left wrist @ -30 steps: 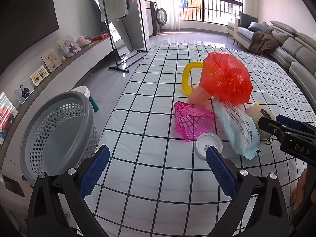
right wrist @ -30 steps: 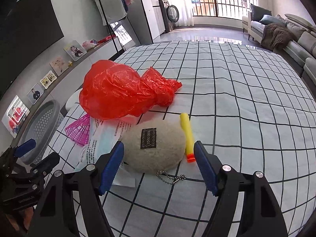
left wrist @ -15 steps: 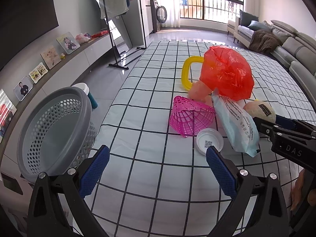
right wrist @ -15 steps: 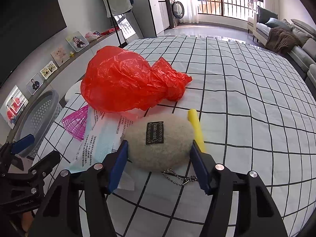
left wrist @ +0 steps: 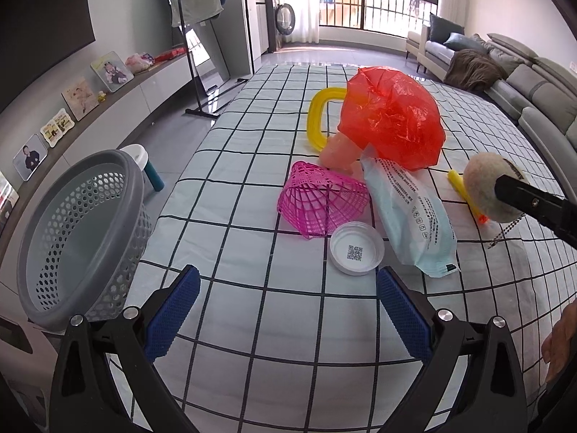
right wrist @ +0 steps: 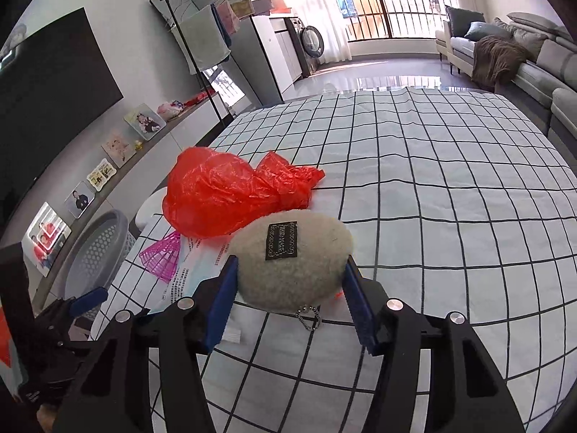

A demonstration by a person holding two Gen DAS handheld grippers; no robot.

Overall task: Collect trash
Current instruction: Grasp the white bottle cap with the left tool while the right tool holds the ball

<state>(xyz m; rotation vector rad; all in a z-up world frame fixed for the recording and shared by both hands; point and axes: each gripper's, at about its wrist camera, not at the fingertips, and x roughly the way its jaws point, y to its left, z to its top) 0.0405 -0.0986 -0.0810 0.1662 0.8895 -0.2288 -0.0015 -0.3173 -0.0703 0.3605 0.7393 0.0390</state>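
The checked sheet [left wrist: 252, 310] fills most of both views, with the grey basket [left wrist: 75, 231] at the left edge of the left-wrist view and the red plastic bag [left wrist: 393, 119] upper centre. The left gripper [left wrist: 286, 310] stands wide apart over bare sheet, just below the white lid [left wrist: 357, 249]. Lower centre in its own view, the right gripper [right wrist: 288, 292] has just been closing and now clamps the beige fuzzy pouch [right wrist: 292, 256], whose chain [right wrist: 308, 315] dangles beneath.

Big sofa [left wrist: 533, 83] w/ brown blanket [left wrist: 472, 68] far behind the checked sheet [left wrist: 288, 324], on the right. Photos [left wrist: 77, 97] on a shelf left of sheet. Black TV [right wrist: 54, 108] above them. Clothes rack [left wrist: 196, 54] & washer [left wrist: 285, 21] past the sheet's far left corner.
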